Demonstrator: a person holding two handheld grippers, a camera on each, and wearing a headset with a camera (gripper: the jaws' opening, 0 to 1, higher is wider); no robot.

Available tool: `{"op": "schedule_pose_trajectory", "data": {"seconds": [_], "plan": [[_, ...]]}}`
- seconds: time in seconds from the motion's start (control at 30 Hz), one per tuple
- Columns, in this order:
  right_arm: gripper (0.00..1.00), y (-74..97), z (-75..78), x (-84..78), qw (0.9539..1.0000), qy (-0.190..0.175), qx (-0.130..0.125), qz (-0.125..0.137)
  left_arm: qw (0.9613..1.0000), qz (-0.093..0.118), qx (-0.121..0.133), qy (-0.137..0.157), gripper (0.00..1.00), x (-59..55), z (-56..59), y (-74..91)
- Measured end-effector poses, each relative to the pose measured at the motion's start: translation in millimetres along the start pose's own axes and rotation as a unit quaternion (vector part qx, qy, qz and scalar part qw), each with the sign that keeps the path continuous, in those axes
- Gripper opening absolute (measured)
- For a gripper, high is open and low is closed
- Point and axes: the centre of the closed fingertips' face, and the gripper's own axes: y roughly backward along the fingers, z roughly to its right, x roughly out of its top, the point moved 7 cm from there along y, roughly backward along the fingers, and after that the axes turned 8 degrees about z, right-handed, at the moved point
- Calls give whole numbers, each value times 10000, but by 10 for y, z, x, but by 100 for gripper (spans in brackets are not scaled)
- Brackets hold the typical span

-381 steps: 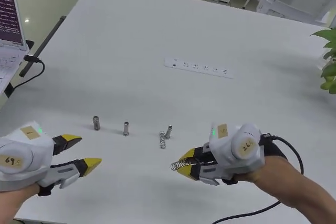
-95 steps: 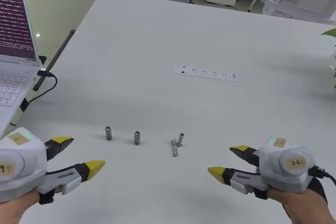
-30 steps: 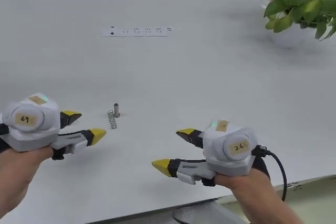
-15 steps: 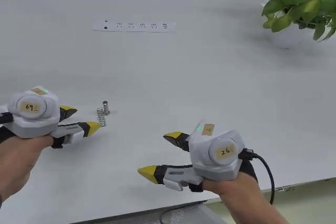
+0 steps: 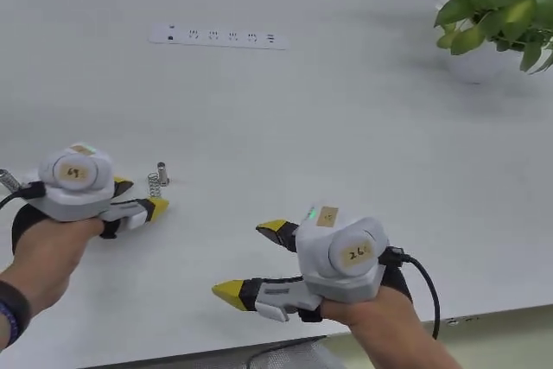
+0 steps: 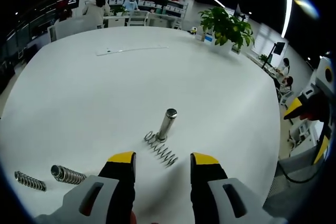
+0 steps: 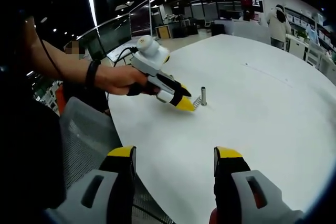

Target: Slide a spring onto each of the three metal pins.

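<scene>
Across the broad white worktop, the left claw has closed the gap it kept half a second ago. Then its yellow tips stopped short of the last loose spring; now they sit right at it. Its jaws are spread and hold nothing. The right claw is also spread and empty. It hangs back well apart from the work, no longer carrying the spring it held some seconds ago.

Off to the left claw's left side stand two coil-wrapped pins, which look already served. On that reading only one pairing is left, and the left claw seems set to make the pick.

The short bare cylinder of grey steel, the third metal pin, stands upright straight ahead of the left claw, a little beyond the gap between its jaws. The small silver wire coil spring lies flat on the worktop. Its far end touches the foot of the metal pin, and its near end reaches in between the two jaw tips, slanting toward the right-hand jaw. Neither jaw is touching the coil spring yet.
</scene>
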Motion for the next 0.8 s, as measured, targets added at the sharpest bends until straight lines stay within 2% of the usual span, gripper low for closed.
{"op": "schedule_pose_trajectory", "data": {"seconds": [0.17,0.33,0.47,0.57,0.8], "plan": [[58,2,47,-12,10000,19,52,-36,9999,-35,37,-124,34,2,37,-39],[58,-42,97,3,9999,45,100,-68,9997,-47,166,-151,28,-12,-20,-85],[58,-72,94,47,9999,62,116,-31,9990,-77,292,-317,20,-20,-70,-75],[57,-98,82,54,9999,80,141,-35,9985,-148,303,-425,5,-51,-86,-62],[57,-109,34,47,9998,92,178,-56,9971,-272,443,-551,3,-80,-164,18]]}}
